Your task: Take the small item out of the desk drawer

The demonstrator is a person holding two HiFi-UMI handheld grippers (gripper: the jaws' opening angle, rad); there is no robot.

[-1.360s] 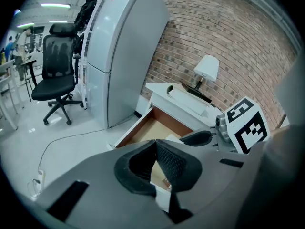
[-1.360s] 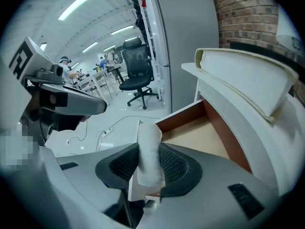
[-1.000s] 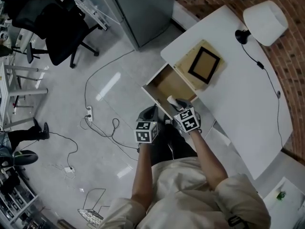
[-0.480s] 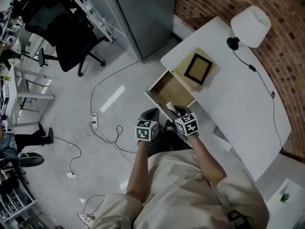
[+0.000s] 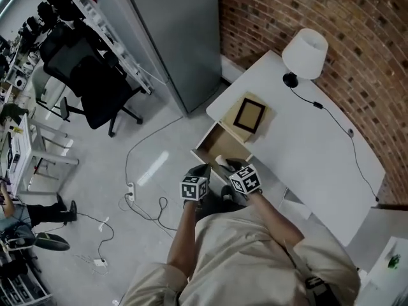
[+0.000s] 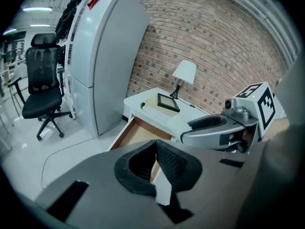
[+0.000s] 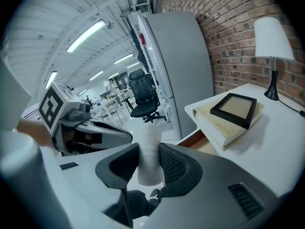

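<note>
The desk drawer (image 5: 220,146) stands pulled open from the white desk (image 5: 306,152), and its wooden bottom looks bare. Just in front of its near edge, my right gripper (image 5: 224,166) is shut on a small white cylinder (image 5: 219,162). In the right gripper view the cylinder (image 7: 148,149) stands upright between the two dark pads. Beside it to the left, my left gripper (image 5: 203,173) is shut with nothing in it. In the left gripper view its pads (image 6: 164,161) meet, and the drawer (image 6: 138,132) lies beyond them.
A black picture frame on a cream book (image 5: 248,115) lies on the desk above the drawer. A white lamp (image 5: 305,53) with its cord stands by the brick wall. A grey cabinet (image 5: 172,30), an office chair (image 5: 95,88) and floor cables (image 5: 143,177) are to the left.
The head view has swung, so the desk sits higher and further left in the picture. Both grippers stay side by side at the drawer's front, the right one still holding the white cylinder.
</note>
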